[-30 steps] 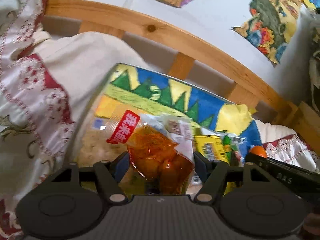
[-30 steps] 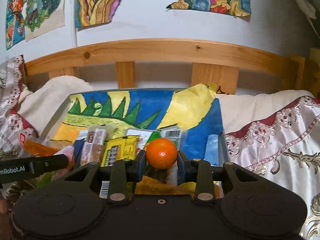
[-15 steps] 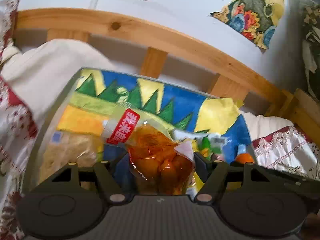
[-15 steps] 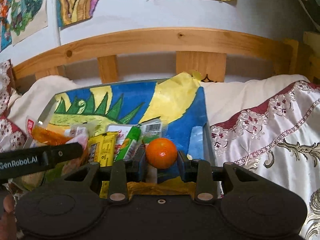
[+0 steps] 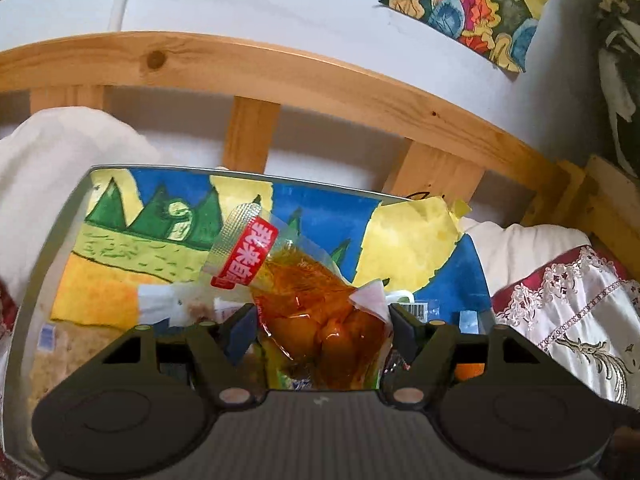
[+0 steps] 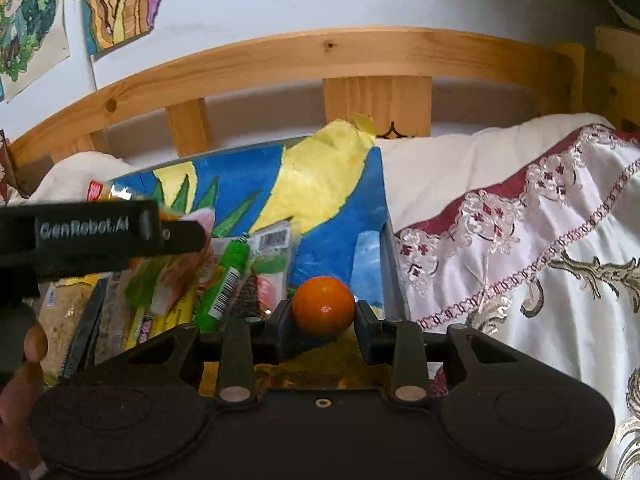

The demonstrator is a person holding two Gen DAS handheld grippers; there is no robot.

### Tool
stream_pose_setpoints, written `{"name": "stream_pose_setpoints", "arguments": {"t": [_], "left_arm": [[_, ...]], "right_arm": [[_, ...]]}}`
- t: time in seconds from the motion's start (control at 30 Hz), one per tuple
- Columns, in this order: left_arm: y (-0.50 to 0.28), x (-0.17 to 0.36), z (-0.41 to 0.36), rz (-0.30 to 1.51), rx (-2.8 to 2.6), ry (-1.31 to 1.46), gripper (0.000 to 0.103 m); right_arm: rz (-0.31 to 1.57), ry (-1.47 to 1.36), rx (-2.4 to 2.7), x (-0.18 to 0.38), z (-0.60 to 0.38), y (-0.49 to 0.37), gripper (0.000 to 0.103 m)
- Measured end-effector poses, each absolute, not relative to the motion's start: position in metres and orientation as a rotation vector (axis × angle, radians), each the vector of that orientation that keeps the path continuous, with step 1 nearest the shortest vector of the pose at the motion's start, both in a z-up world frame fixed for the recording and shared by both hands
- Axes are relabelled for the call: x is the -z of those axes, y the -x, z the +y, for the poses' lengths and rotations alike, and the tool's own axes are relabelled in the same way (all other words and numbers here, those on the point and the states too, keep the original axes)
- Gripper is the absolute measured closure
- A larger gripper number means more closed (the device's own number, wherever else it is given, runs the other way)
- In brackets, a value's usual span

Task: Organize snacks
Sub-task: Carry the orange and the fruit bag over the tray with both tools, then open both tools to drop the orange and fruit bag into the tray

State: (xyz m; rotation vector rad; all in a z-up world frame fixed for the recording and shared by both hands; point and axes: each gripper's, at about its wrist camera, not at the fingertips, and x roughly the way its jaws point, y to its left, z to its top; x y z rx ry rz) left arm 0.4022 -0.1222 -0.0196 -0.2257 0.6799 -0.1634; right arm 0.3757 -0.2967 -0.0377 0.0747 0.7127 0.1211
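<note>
Left tongs point(image 5: 322, 322) are clamped on a clear snack pouch point(image 5: 316, 312) full of orange-red pieces, its red-labelled top point(image 5: 246, 258) poking up and away over the tray point(image 5: 60, 216), which is lined with a bright painted sheet of green peaks, blue sky and yellow patches. Over on the other side, the right tongs point(image 6: 323, 314) are squeezed onto a small orange point(image 6: 323, 306), held near the tray's right wall point(image 6: 387, 256), low at the near end. Between the two, a heap of wrapped snacks point(image 6: 224, 276) lies on the tray floor: a green packet with a barcode, yellow wrappers, a pale crumbly slab at the far left. From the right wrist view the left tool's black body crosses above that heap. The tray sits on a bed, with the wooden headboard point(image 5: 280, 76) behind and a red-and-cream embroidered quilt point(image 6: 520, 248) to the right.
</note>
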Motion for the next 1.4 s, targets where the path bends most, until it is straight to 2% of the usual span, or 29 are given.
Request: {"name": "stream_pose_setpoints", "arguments": {"t": [0.17,0.33,0.6,0.87,1.03,1.2,1.4], "left_arm": [[-0.412,0.018,-0.133,0.705,0.165,0.179,0.026],[-0.416,0.018,-0.135,0.728,0.149,0.185,0.021],[-0.419,0.015,-0.130,0.733,0.131,0.229,0.006],[-0.414,0.008,-0.124,0.709,0.095,0.258,0.003],[-0.401,0.000,-0.119,0.675,0.068,0.267,0.002],[-0.383,-0.015,-0.110,0.626,0.032,0.274,0.001],[-0.351,-0.036,-0.100,0.574,-0.017,0.233,0.001]], "right_arm": [[0.722,-0.080,-0.107,0.039,-0.299,-0.376,0.066],[0.710,-0.069,-0.098,0.036,-0.299,-0.374,0.058],[0.718,-0.084,-0.083,0.033,-0.301,-0.373,0.053],[0.713,-0.089,-0.092,0.031,-0.301,-0.371,0.050],[0.692,-0.106,-0.100,0.027,-0.300,-0.367,0.042],[0.638,-0.117,-0.101,0.014,-0.298,-0.357,0.026],[0.574,-0.124,-0.104,-0.006,-0.298,-0.339,0.016]]}}
